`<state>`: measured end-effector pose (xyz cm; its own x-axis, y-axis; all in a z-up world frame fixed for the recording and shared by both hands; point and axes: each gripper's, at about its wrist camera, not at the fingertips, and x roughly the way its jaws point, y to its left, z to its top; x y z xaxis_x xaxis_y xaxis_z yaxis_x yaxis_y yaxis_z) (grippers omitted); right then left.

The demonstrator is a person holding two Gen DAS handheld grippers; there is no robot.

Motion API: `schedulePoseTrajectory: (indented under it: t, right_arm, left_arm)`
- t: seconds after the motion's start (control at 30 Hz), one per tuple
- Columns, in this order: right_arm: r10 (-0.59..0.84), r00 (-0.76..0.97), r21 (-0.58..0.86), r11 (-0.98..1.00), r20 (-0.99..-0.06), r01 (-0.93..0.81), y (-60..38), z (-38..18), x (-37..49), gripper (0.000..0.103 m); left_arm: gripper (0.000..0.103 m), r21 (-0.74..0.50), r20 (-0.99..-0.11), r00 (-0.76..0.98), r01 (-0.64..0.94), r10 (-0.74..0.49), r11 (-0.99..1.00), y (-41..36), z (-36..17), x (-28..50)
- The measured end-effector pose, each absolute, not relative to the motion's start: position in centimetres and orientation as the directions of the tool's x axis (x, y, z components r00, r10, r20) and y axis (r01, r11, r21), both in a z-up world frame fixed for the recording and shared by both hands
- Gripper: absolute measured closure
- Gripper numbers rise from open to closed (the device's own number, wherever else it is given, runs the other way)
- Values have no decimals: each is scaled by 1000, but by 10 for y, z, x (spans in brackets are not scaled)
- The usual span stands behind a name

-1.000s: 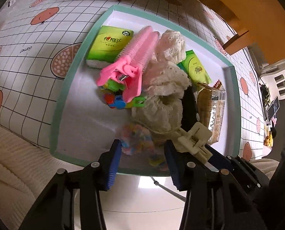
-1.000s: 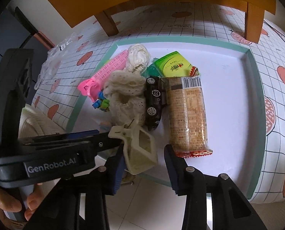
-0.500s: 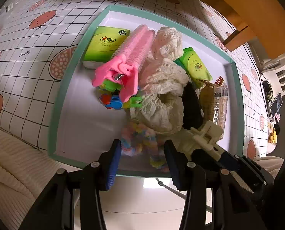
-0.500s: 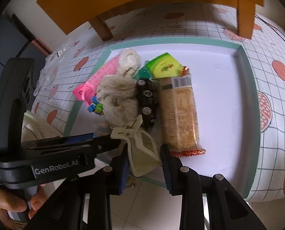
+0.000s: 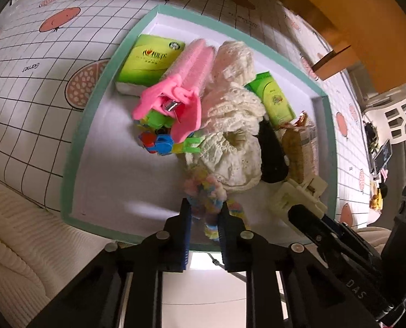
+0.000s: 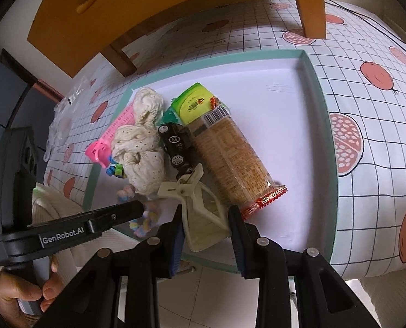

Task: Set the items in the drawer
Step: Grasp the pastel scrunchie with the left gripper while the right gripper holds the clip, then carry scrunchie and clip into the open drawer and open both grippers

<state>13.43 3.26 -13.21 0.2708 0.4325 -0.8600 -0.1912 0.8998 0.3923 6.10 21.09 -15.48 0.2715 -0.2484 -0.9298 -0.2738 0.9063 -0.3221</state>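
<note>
Left tongs [image 5: 203, 218] clench the pastel scrunchie [image 5: 205, 191]; right tongs [image 6: 205, 229] grasp the cream clip [image 6: 200, 213], long axis toward twelve o'clock, over the drawer [image 6: 325, 164].

Left gripper [image 5: 203, 213], bottom centre of left view, pointing steeply down, jaws clamped on scrunchie [image 5: 205, 191]. Right gripper [image 6: 205, 218], bottom centre of right view, pinching clip [image 6: 200, 213]. Hand [image 6: 17, 295] at lower left gripping handle.

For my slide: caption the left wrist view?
Left gripper shut on pastel scrunchie in the teal-rimmed tray.
</note>
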Motion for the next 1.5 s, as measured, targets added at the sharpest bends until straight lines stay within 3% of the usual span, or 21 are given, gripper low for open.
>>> schedulePoseTrajectory:
  t: [0.7, 1.03, 1.3, 1.5]
  right_arm:
    - [461, 344, 447, 886, -818, -125, 9, -114, 134, 70]
    - [497, 407, 495, 861, -767, -119, -2, -91, 134, 70]
    - [545, 558, 532, 821, -625, -207, -8, -2, 148, 70]
    - [548, 657, 479, 822, -518, -308, -3, 86, 179, 70]
  left_arm:
    - [87, -413, -857, 455, -331, -240, 848, 256, -103, 29]
    - [87, -419, -822, 524, -293, -222, 860, 243, -79, 39]
    - [87, -508, -663, 701, -166, -261, 845, 249, 17, 55]
    - [86, -474, -542, 810, -76, -223, 877, 258, 103, 90]
